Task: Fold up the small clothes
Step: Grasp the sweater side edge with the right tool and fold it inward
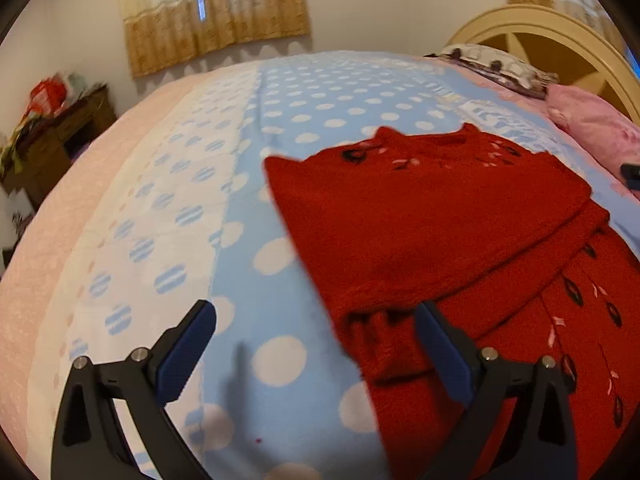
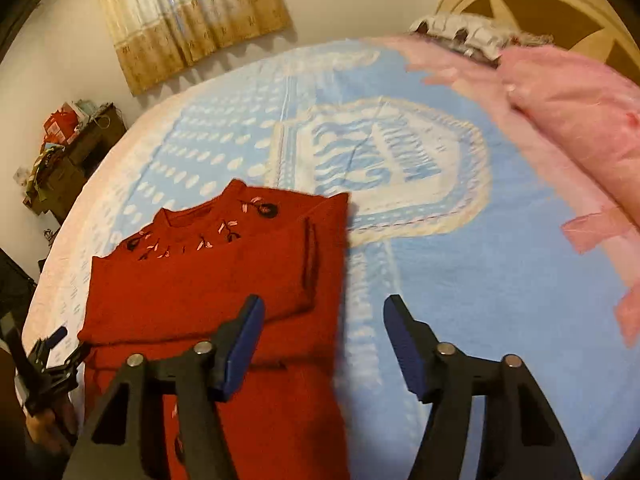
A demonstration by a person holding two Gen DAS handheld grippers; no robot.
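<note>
- I see the red sweater [image 2: 212,280] lying flat on the bed [image 2: 460,280], on the blue blanket with white dots [image 1: 280,184].
- Its collar points toward the far wall with the curtain [image 1: 212,12], and its hem comes toward me, so the long axis runs from near to far.
- Both sleeves are folded across the chest. One cuff [image 1: 376,340] lies near the sweater's left edge.
- My left gripper [image 1: 316,354] has its jaws released wide. Nothing is between them; the right finger is over the cuff, the left finger over the bare blanket.
- My right gripper [image 2: 324,346] also has its jaws apart and grasps nothing. Its left finger is over the sweater's right part, and the other is over the blanket.
- In the right wrist view, the left gripper is small at the left edge, with the hand [image 2: 44,432] that holds it partly cut off.
- The hem of the sweater is cut off by the lower border in both views.
- Both pictures are blurred, so the embroidery near the collar [image 2: 224,232] is hard to make out.
- A pink pillow [image 2: 580,112] lies by the headboard [image 1: 540,36].
</note>
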